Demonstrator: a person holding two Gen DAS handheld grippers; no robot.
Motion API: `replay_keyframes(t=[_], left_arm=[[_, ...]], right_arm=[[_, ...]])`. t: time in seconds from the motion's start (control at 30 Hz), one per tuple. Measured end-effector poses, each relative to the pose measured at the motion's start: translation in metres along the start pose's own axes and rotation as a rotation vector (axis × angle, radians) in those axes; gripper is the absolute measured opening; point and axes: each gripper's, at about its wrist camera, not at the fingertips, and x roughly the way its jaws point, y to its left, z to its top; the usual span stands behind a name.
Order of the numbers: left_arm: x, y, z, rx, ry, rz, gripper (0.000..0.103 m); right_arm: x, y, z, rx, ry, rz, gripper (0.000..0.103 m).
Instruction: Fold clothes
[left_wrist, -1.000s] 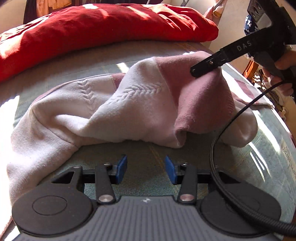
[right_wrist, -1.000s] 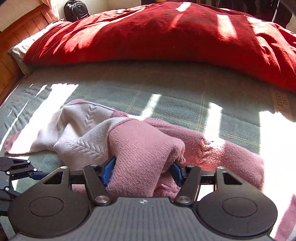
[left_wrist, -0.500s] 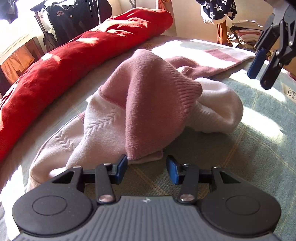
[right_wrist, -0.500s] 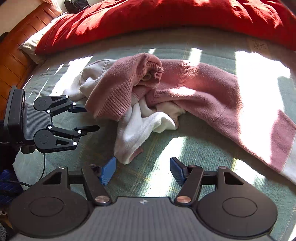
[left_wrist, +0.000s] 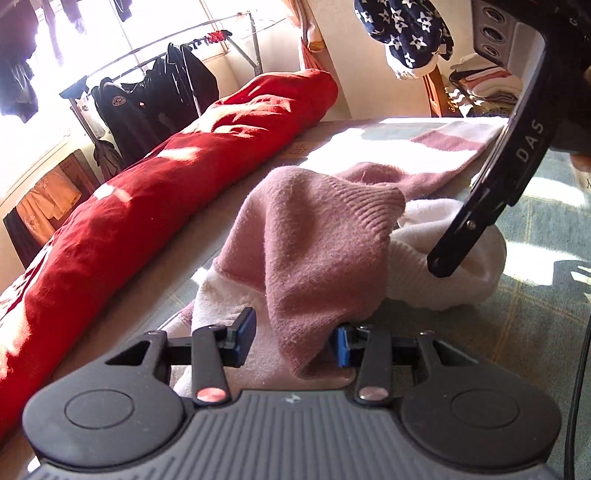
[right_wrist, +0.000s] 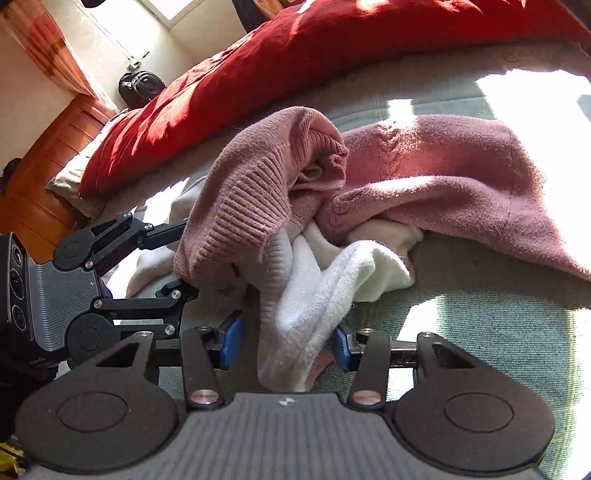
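1. Pink-and-white sweater (left_wrist: 317, 254): heaped in a rumpled mound on the bed (right_wrist: 480, 332), on the near side of the red duvet (left_wrist: 147, 206); one pink portion spread flat beyond the mound, away from the duvet.
2. Left gripper (left_wrist: 291, 341): spread wide, a pink ribbed fold of the sweater lying between its blue pads, not pinched; released.
3. Right gripper (right_wrist: 284, 341): likewise spread, a white fold of the sweater hanging into the gap, pads on either side without visible squeeze; released.
4. Positions: both grippers at the sweater's near edge, opposite the duvet, facing the mound from different sides.
5. Progress, judged: early. No neat fold visible; body and sleeves tangled.
6. Remaining, judged: gripping two edges, spreading the sweater flat on the bed, then folding sleeves and body.
7. Background: clothes rack (left_wrist: 155, 88) beyond the duvet.
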Motion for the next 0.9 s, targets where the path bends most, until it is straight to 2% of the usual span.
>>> replay_keyframes(t=[0.03,0.07,0.1,0.17,0.23,0.33,0.4,0.53,0.67,0.83,0.9], left_arm=[[0.001,0.0,0.001,0.002,-0.014,0.002,0.02],[0.0,0.001,0.001,-0.015,-0.024,0.0,0.019],[0.0,0.003,0.001,-0.031,-0.034,-0.002,0.019],[0.001,0.005,0.001,-0.051,-0.045,0.0,0.027],[0.005,0.004,0.001,-0.056,-0.047,0.008,0.021],[0.0,0.012,0.002,-0.109,-0.05,-0.005,0.015],[-0.01,0.021,0.001,-0.144,-0.048,-0.007,0.013],[-0.04,0.04,0.001,-0.169,-0.058,-0.018,0.012],[-0.076,0.055,0.006,-0.144,-0.066,-0.003,0.011],[-0.112,0.06,0.006,-0.1,-0.037,0.074,0.009],[-0.127,0.059,0.0,-0.116,-0.012,0.096,0.009]], right_arm=[[0.0,0.0,0.001,0.0,-0.004,-0.017,0.029],[-0.001,0.0,0.001,-0.003,-0.006,-0.029,0.025],[-0.001,0.0,0.001,-0.005,-0.007,-0.041,0.025],[0.0,0.0,0.003,-0.012,-0.01,-0.057,0.029],[0.003,0.001,0.005,-0.023,-0.01,-0.071,0.03],[0.007,0.009,0.007,-0.067,0.011,-0.098,0.02],[0.0,0.014,0.007,-0.087,0.013,-0.106,0.018],[-0.022,0.026,0.008,-0.134,0.023,-0.135,0.017],[-0.049,0.04,0.013,-0.195,0.046,-0.158,0.016],[-0.072,0.039,0.019,-0.17,0.054,-0.12,0.016],[-0.071,0.036,0.016,-0.173,0.071,-0.122,0.016]])
